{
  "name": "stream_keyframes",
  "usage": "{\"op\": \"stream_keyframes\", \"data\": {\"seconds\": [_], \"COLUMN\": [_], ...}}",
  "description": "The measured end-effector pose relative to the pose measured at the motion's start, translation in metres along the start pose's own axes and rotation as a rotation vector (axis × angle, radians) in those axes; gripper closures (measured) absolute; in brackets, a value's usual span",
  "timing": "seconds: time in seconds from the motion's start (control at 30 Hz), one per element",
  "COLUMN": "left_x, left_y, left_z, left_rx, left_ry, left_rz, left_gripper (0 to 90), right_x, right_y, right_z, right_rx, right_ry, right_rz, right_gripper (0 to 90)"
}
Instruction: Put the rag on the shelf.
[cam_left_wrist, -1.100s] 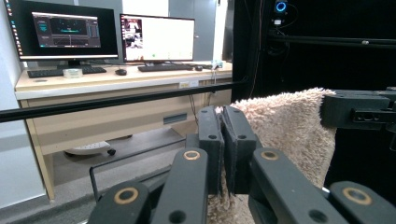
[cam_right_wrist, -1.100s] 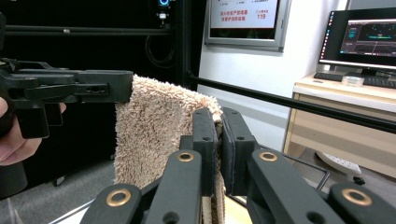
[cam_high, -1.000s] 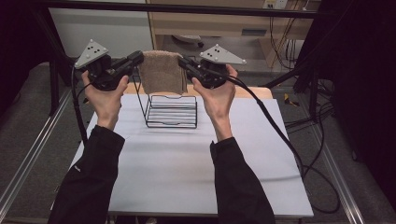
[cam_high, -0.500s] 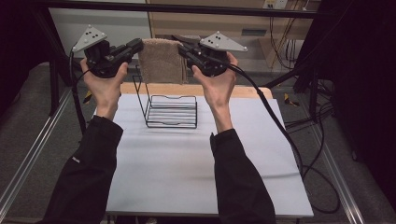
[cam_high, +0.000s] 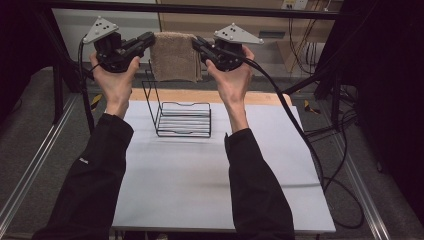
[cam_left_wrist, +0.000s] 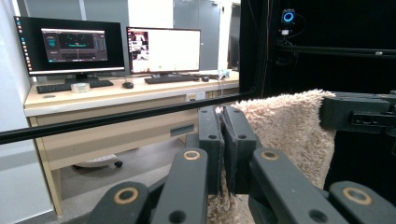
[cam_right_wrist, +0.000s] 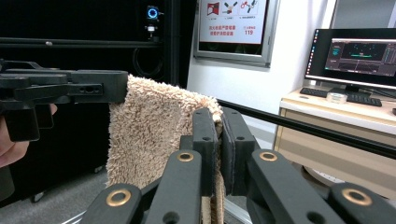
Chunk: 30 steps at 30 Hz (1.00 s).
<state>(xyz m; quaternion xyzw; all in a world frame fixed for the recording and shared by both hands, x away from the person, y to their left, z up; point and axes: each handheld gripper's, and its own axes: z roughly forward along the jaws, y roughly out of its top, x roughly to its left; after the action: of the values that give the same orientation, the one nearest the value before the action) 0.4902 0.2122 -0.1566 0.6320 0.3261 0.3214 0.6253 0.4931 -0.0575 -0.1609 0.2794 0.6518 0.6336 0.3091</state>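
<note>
A: What are the jaws doing right now?

B: Left gripper is pinching the left top corner of the folded beige terry towel. Right gripper is pinching the right top corner. In both gripper views the black jaws are pressing together with pile caught between the pads.

A: Where is the towel sitting?

B: It is hanging in the air between the two grippers, stretched flat along its top edge, above and behind the black wire rack. It is not touching the rack.

A: Near to far, what else?

B: Dark sleeves are coming in from the bottom, over the white table top. The rack is standing near the far edge of the white sheet, with a strip of bare wood just behind it. Past that, a black frame bar is crossing the left gripper view, then a light wooden desk carrying two monitors, keyboards and a roll of tape.

A: Any readable text?

B: Only one bit. The wall poster in the right gripper view is showing "119" in red; the rest is too small. The monitor screens are unreadable.
</note>
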Motion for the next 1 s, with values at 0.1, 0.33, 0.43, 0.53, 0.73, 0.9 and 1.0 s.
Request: {"op": "stream_keyframes", "data": {"seconds": [0.1, 0.33, 0.43, 0.53, 0.73, 0.9, 1.0], "left_x": [0.004, 0.011, 0.014, 0.015, 0.016, 0.017, 0.016], "left_y": [-0.002, -0.009, -0.010, -0.013, -0.022, -0.031, -0.037], "left_z": [0.005, 0.016, 0.020, 0.023, 0.027, 0.028, 0.027], "left_rx": [0.003, 0.003, 0.005, 0.013, 0.028, 0.046, 0.063], "left_ry": [0.001, 0.008, 0.013, 0.010, 0.007, 0.003, -0.002], "left_rz": [0.001, 0.009, 0.013, 0.013, 0.022, 0.025, 0.032], "left_gripper": [86.5, 86.5, 86.5, 86.5, 86.5, 86.5, 86.5], "right_x": [-0.003, -0.009, -0.011, -0.014, -0.016, -0.017, -0.017], "right_y": [-0.002, -0.007, -0.009, -0.010, -0.017, -0.026, -0.032], "right_z": [0.004, 0.015, 0.019, 0.022, 0.024, 0.024, 0.024], "right_rx": [0.006, 0.021, 0.023, 0.031, 0.059, 0.078, 0.089], "right_ry": [-0.006, -0.018, -0.017, -0.022, -0.029, -0.026, -0.023], "right_rz": [-0.006, -0.018, -0.015, -0.017, -0.030, -0.029, -0.026], "right_gripper": [85.5, 85.6, 85.5, 85.6, 85.6, 85.5, 85.5]}}
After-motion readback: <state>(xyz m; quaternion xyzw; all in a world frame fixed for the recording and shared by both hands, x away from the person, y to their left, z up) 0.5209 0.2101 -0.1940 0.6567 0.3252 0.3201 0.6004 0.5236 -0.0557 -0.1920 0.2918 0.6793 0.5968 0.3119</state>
